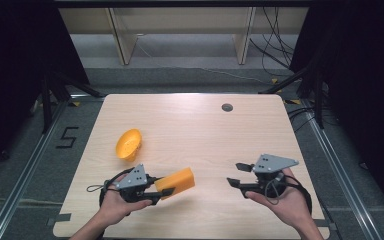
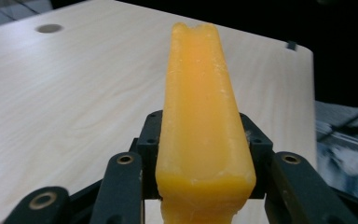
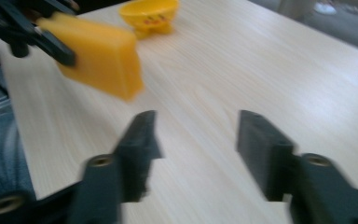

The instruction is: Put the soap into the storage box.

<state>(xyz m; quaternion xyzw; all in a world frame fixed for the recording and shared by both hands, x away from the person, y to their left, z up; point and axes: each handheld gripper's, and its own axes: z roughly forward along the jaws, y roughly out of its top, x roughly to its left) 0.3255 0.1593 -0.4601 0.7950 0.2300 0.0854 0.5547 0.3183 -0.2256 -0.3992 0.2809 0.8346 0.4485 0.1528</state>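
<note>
Left hand-held gripper clamps orange block; right hand-held gripper wide; wooden table, dark room.

You work at a light wood-grain table with rounded corners. A round cable hole sits toward one o'clock from its centre. An orange bowl, tipped on its side, rests on the top at nine o'clock.

black jaws, grey three-cornered plates
</note>
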